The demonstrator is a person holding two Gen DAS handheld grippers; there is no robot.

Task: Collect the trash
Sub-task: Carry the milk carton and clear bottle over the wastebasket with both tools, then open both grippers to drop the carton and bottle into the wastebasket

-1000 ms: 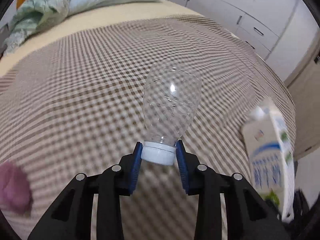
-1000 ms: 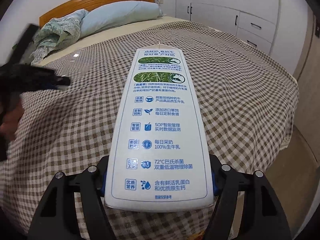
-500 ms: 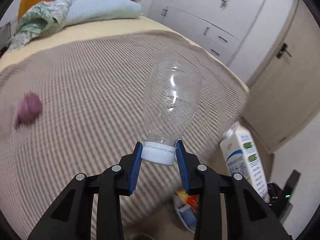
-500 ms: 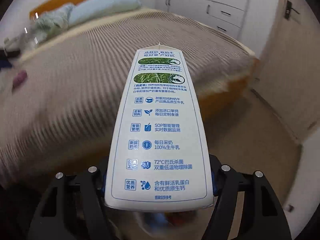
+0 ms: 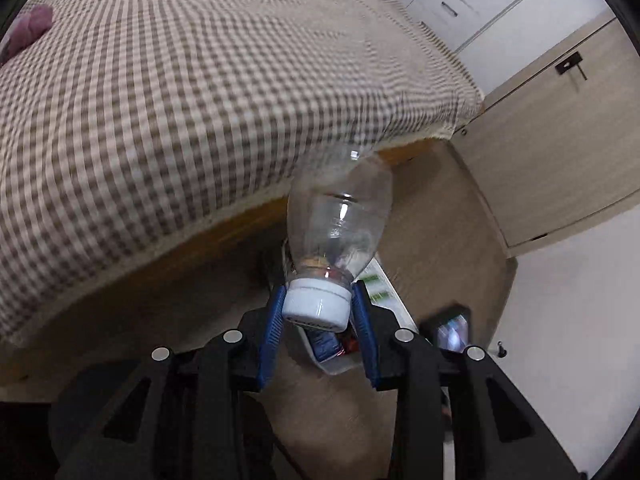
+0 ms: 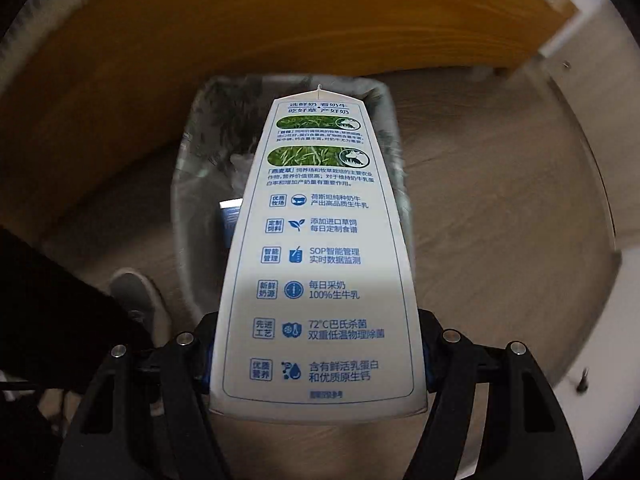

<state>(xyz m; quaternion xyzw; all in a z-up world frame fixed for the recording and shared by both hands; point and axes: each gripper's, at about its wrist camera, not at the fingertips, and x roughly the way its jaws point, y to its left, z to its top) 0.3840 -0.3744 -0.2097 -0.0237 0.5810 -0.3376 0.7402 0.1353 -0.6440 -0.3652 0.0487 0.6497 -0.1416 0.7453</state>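
Although both pieces of trash looked empty and light, each asked for a different hold. The left claw (image 5: 318, 312) was pinching the clear plastic bottle (image 5: 340, 216) by its white cap (image 5: 316, 304), the body sticking out ahead over the foot of the bed (image 5: 200, 80) and the floor. That cap was probably the best place to take it: hard and ribbed, where the thin see-through wall would likely dent and slip under the pads. Held only at one end, the bottle could swing.

The right claw (image 6: 316, 360) was spread wide and pressed on the two sides of the milk carton (image 6: 320, 240) near its base, the gabled top pointing down over the lined trash bin (image 6: 188, 168) on the floor beside the wooden bed frame (image 6: 280, 20). Some packaging already lay inside. Stiff at its folded edges but soft across the panels, the carton would probably cave if squeezed harder, so a grip low down near the base seemed sound. A grey shoe (image 6: 138, 292) stood just beside the bin.
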